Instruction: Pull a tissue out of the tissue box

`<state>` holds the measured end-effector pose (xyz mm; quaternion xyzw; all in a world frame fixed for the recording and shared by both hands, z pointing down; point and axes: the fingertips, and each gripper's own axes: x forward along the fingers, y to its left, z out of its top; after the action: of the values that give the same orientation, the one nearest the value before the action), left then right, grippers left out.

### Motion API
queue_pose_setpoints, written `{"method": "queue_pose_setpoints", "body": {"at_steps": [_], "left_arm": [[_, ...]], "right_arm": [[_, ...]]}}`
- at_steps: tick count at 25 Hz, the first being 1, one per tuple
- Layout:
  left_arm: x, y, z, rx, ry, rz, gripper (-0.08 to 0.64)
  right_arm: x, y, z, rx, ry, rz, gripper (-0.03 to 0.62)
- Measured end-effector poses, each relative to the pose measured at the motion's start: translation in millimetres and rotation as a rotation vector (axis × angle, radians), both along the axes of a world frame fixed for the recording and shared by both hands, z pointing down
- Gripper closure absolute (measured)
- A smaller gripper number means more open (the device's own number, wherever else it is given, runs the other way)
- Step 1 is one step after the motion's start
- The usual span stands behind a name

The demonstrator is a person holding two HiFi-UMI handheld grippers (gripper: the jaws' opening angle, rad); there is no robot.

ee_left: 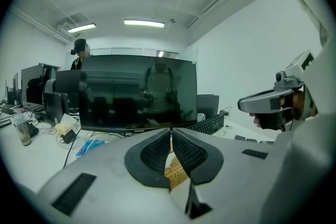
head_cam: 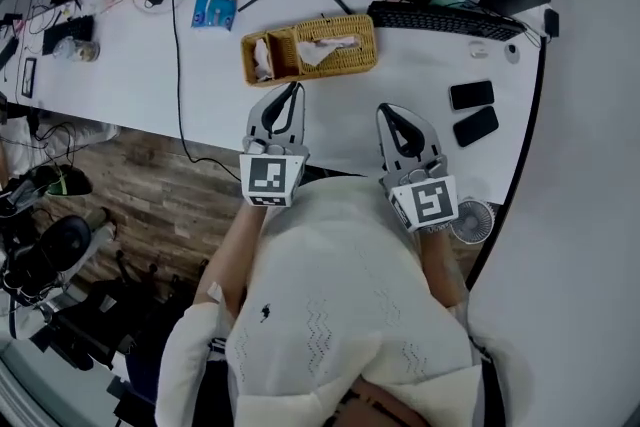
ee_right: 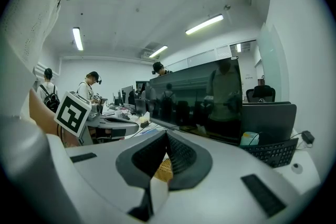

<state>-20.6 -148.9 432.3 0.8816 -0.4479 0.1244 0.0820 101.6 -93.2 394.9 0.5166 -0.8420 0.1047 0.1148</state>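
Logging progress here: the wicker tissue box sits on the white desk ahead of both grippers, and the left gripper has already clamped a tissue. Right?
Not quite: the left gripper holds no tissue. The left gripper view shows its jaws shut together, empty. The tissue sticks out of the wicker tissue box on the white desk, ahead of it and the right gripper.

We look down on a white desk (head_cam: 130, 75). A wicker tissue box (head_cam: 345, 63) sits near the middle, and a tissue (head_cam: 325, 45) pokes up through the slot in its top. The left gripper (head_cam: 293, 88) points at the box, jaws together, with its tip just beside the near edge; we cannot tell whether it touches. The right gripper (head_cam: 384, 109) sits alongside, farther from the box, jaws also together. A keyboard (head_cam: 445, 19) lies behind the box, two phones (head_cam: 472, 95) to the right and a blue packet (head_cam: 215, 5) to the left.
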Motion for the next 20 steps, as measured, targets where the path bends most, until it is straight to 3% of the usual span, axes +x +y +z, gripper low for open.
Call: {"method": "queue_pose_setpoints", "body": {"at_steps": [8, 9, 10, 11, 20], "left_arm": [[10, -18, 34, -0.097, -0.023, 0.035, 0.54], [11, -21, 39, -0.112, -0.024, 0.042, 0.519], [12, -23, 44, -0.127, -0.025, 0.047, 0.435], [13, -25, 49, -0.142, -0.026, 0.048, 0.4], [16, -42, 86, -0.235, -0.054, 0.023, 0.388]], "right_arm": [[1, -11, 9, -0.008, -0.009, 0.01, 0.591], [1, -12, 10, -0.009, -0.009, 0.01, 0.591], [2, -12, 12, -0.014, -0.008, 0.01, 0.591], [3, -13, 15, -0.02, -0.007, 0.01, 0.591], [3, -21, 27, -0.047, -0.01, 0.002, 0.591]]}}
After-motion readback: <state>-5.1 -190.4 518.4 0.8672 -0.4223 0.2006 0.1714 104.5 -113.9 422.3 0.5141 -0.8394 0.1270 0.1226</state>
